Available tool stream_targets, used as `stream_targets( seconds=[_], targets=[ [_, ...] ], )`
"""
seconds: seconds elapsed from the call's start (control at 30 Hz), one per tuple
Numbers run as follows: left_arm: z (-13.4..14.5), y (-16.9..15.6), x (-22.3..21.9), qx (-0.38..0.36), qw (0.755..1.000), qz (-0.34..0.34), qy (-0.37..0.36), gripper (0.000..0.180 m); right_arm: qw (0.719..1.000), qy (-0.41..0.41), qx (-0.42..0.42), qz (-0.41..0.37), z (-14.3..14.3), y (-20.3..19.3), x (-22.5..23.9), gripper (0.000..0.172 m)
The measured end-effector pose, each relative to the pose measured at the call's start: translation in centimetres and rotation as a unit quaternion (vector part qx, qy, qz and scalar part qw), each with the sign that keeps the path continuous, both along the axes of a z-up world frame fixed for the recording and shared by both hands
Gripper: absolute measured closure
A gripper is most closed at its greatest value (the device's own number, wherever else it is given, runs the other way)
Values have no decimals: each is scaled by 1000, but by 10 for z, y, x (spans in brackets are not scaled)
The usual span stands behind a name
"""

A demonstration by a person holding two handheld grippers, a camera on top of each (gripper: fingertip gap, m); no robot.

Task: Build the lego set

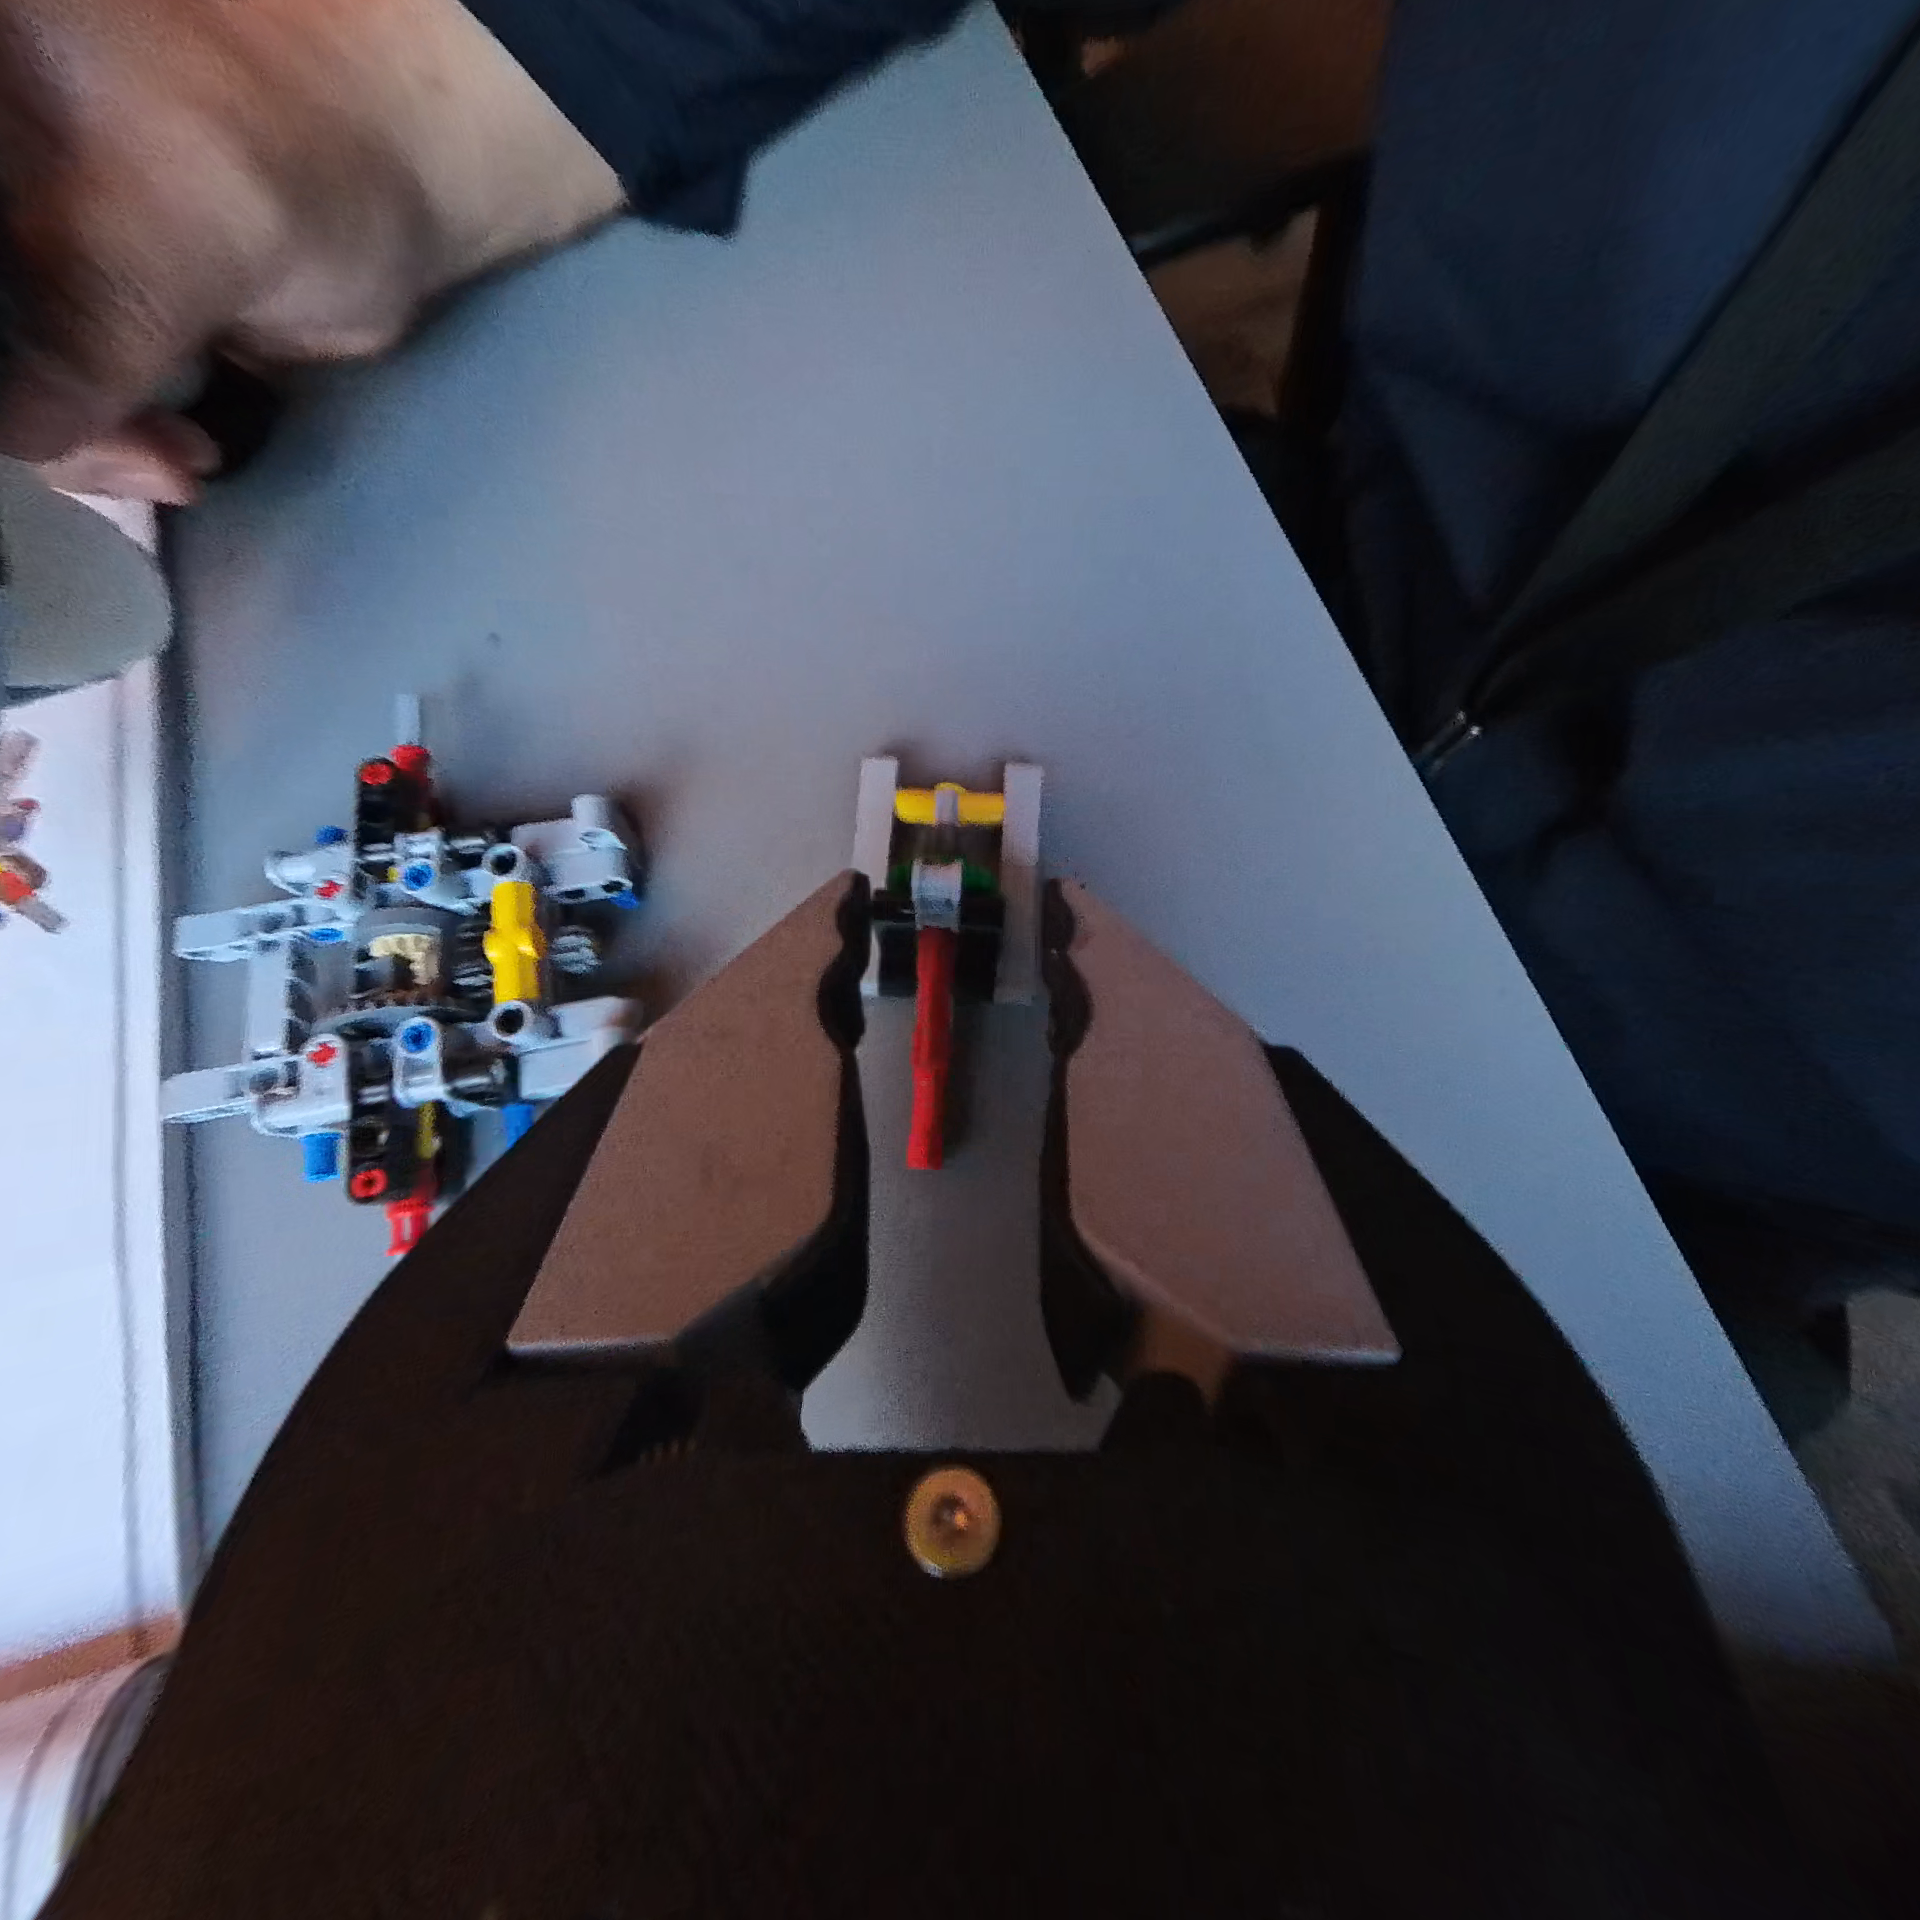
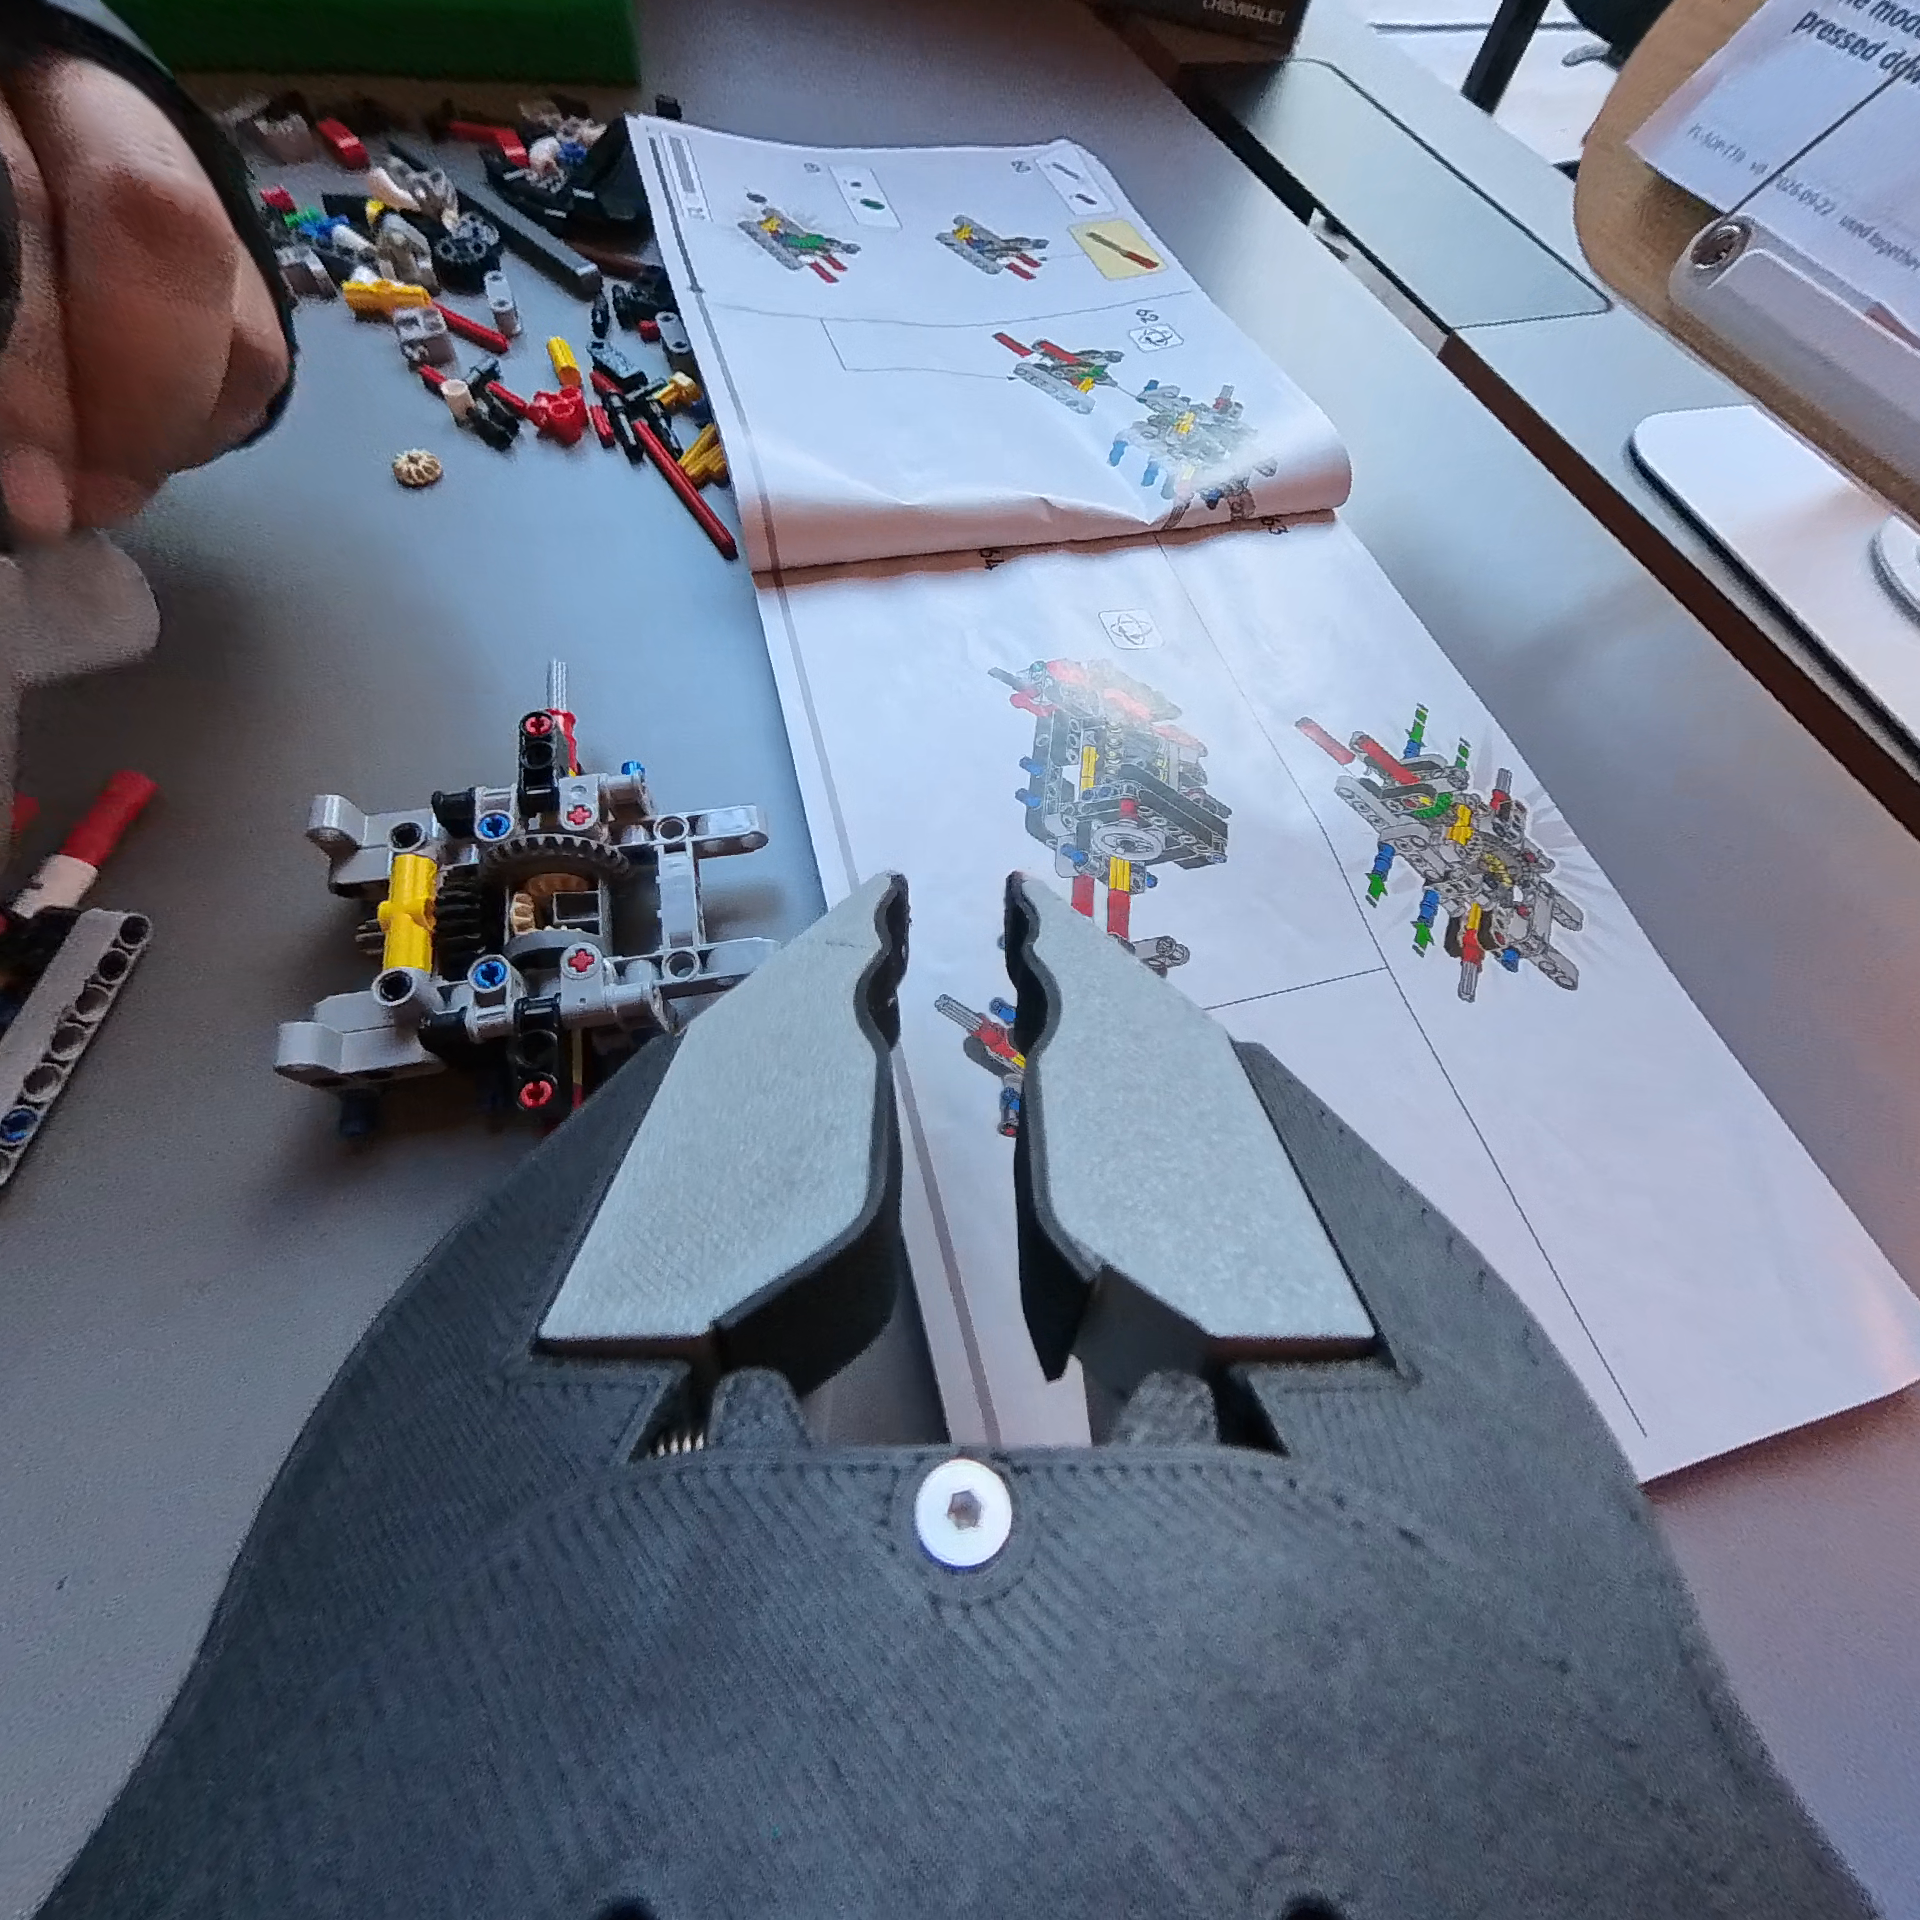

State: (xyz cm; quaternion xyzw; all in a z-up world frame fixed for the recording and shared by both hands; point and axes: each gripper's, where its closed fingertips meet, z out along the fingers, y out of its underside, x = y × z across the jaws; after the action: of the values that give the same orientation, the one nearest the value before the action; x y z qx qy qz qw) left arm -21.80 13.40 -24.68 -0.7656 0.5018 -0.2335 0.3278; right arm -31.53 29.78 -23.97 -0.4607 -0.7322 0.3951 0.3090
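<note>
The left gripper (image 1: 954, 914) has its fingers (image 1: 847, 935) around a small brick sub-assembly (image 1: 945, 894) of two pale beams, a yellow crosspiece and a red axle; the left pad looks pressed to a beam, but whether the right one touches cannot be told. It lies on the grey tabletop (image 1: 727, 520), right of the larger gear assembly (image 1: 416, 966). The right gripper (image 2: 956, 914) hovers with fingers (image 2: 873, 935) parted and bare over the instruction booklet (image 2: 1299, 1143), right of that gear assembly (image 2: 520, 914). Loose parts (image 2: 499, 312) lie beyond.
</note>
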Motion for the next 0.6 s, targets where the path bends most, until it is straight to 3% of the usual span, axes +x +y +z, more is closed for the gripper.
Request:
stream_targets(
  seconds=[0.17, 0.47, 0.6],
  targets=[
    [-12, -15, 0, -46, 999, -23, 13, 150, 1000, 1, -7, 1, 1, 0, 0, 157],
    [11, -43, 10, -117, 986, -84, -84, 149, 999, -2, -46, 2, 4, 3, 0, 157],
    [26, -42, 16, -90, 984, -99, -116, 150, 999, -6, -44, 5, 3, 2, 0, 159]
  ],
)
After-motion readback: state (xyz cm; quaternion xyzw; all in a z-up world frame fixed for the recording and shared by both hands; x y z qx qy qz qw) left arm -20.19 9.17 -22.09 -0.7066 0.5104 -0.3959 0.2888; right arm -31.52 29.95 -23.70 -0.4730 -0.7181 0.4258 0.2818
